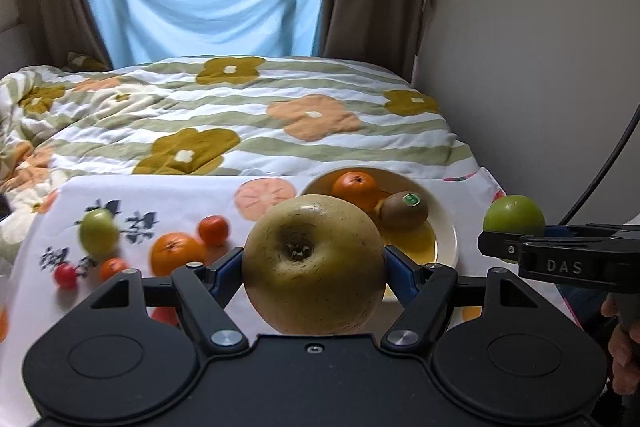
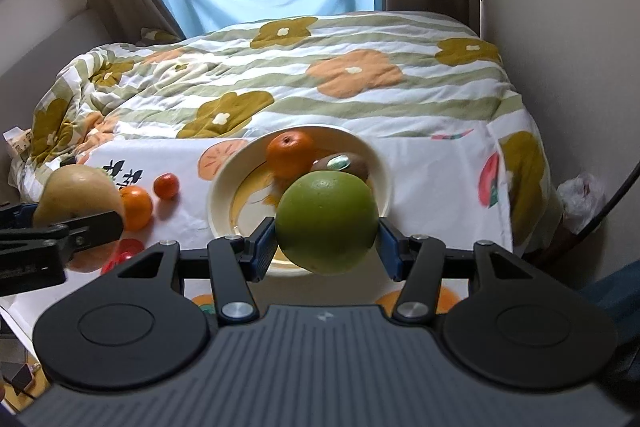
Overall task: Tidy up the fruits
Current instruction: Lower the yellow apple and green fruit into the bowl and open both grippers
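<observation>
My left gripper (image 1: 314, 263) is shut on a large yellow-brown pear (image 1: 314, 263), held above the table in front of the cream plate (image 1: 446, 227). My right gripper (image 2: 326, 239) is shut on a round green fruit (image 2: 326, 223), held over the near rim of the plate (image 2: 220, 187). The plate holds an orange (image 2: 289, 154) and a kiwi (image 2: 352, 165). In the left wrist view the green fruit (image 1: 514, 217) and right gripper show at the right. In the right wrist view the pear (image 2: 76, 195) shows at the left.
On the printed tablecloth (image 1: 160, 195) left of the plate lie a green fruit (image 1: 98, 231), an orange (image 1: 176, 251), two small tangerines (image 1: 213, 229), and a red cherry tomato (image 1: 65, 275). A bed with a flowered quilt (image 1: 240, 115) lies behind; a wall stands to the right.
</observation>
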Tool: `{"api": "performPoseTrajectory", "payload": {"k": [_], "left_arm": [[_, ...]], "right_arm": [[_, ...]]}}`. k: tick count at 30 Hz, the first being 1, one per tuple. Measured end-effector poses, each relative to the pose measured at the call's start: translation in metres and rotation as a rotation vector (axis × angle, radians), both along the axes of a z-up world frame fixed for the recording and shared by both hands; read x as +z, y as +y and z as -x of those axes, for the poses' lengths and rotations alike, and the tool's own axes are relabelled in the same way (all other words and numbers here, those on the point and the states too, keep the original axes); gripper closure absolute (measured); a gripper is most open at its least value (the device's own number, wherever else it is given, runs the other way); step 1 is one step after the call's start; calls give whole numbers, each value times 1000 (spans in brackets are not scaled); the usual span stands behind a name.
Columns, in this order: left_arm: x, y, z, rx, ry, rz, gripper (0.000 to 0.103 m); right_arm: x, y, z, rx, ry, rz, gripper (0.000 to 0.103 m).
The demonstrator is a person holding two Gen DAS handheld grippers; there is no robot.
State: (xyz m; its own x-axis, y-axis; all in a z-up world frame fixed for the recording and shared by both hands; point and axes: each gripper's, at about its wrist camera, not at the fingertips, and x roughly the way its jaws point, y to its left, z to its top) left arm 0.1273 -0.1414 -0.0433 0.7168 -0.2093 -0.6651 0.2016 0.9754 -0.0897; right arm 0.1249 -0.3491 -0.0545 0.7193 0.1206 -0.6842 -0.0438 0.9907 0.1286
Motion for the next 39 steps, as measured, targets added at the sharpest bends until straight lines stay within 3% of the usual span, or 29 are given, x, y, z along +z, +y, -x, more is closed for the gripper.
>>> {"api": "performPoseTrajectory", "payload": {"k": [17, 27, 34, 35, 37, 39], "left_arm": [[-57, -45, -104, -204, 63, -96, 26], [-86, -69, -126, -320, 111, -201, 26], [-93, -66, -131, -326, 174, -191, 25], [-91, -63, -130, -326, 175, -178, 24], [-81, -58, -126, -323, 144, -151, 4], [-71, -53, -123, -312, 113, -130, 0]], "right_arm": [[-24, -27, -46, -125, 38, -21, 35], [-38, -35, -59, -196, 79, -14, 35], [-37, -37, -64, -209, 83, -11, 35], [-37, -38, -65, -208, 84, -13, 35], [-36, -39, -67, -204, 85, -15, 35], [-34, -40, -68, -190, 88, -16, 35]]}}
